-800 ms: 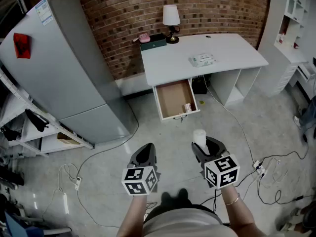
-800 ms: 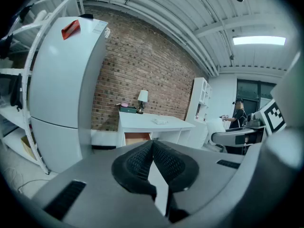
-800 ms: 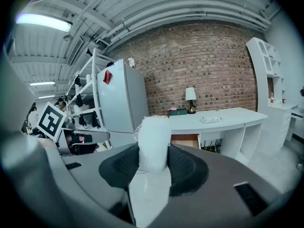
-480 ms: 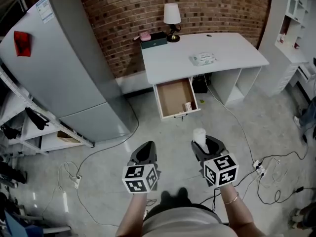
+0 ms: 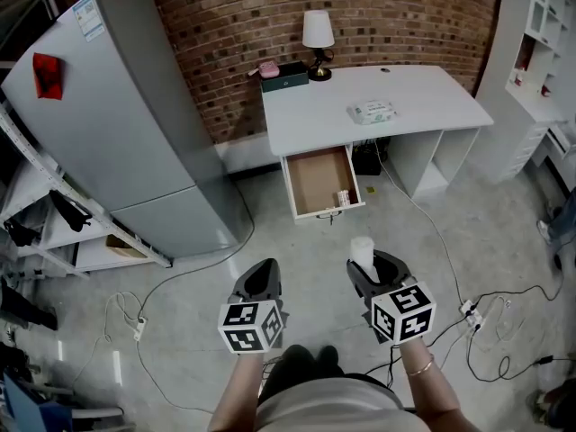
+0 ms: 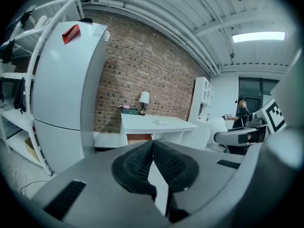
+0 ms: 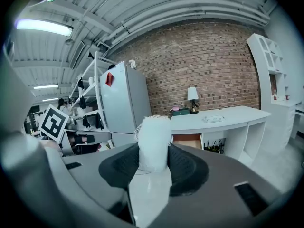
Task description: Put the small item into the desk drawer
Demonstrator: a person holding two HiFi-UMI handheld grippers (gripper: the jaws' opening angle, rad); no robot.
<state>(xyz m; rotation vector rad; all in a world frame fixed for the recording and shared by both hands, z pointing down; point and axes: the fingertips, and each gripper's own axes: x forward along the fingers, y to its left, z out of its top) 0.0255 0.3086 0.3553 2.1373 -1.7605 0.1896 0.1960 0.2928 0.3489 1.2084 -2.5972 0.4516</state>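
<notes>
1. White, soft-looking cylinder = the small item (image 7: 154, 141). It stands upright between the pads of the right hand-held gripper (image 7: 153, 164). Jaws are partly open and clamped on its lower half; the top half sticks out above them.
2. Left hand-held gripper (image 6: 153, 160): jaws closed tip to tip, nothing between them. It sits just beside the right one, in front of the person.
3. Step in hand, my read: carry the item to the drawer. Both hand-held grippers are over bare floor, well apart from the counter (image 5: 405, 84). The drawer (image 5: 317, 174) already hangs open under the counter's left end as the head view shows it, so the left has no opening job.
4. Doing it well:
   - The item looks squashy, so hold the squeeze as is. More would likely crush it, less could drop it.
   - Come in over the drawer's front edge from above and get the item below the walls before letting go.
5. Aim for the bare brown bottom toward the drawer's back. A small box (image 5: 342, 196) sits in its front right corner; stay off it.
6. Trip risk: a cable (image 5: 430, 219) runs across the floor right of the drawer. Approach straight on.
7. On the counter, out of the path:
   - wipes pack (image 5: 371, 111), right of the middle
   - lamp (image 5: 316, 34) and green box (image 5: 283, 75), at the back left corner
</notes>
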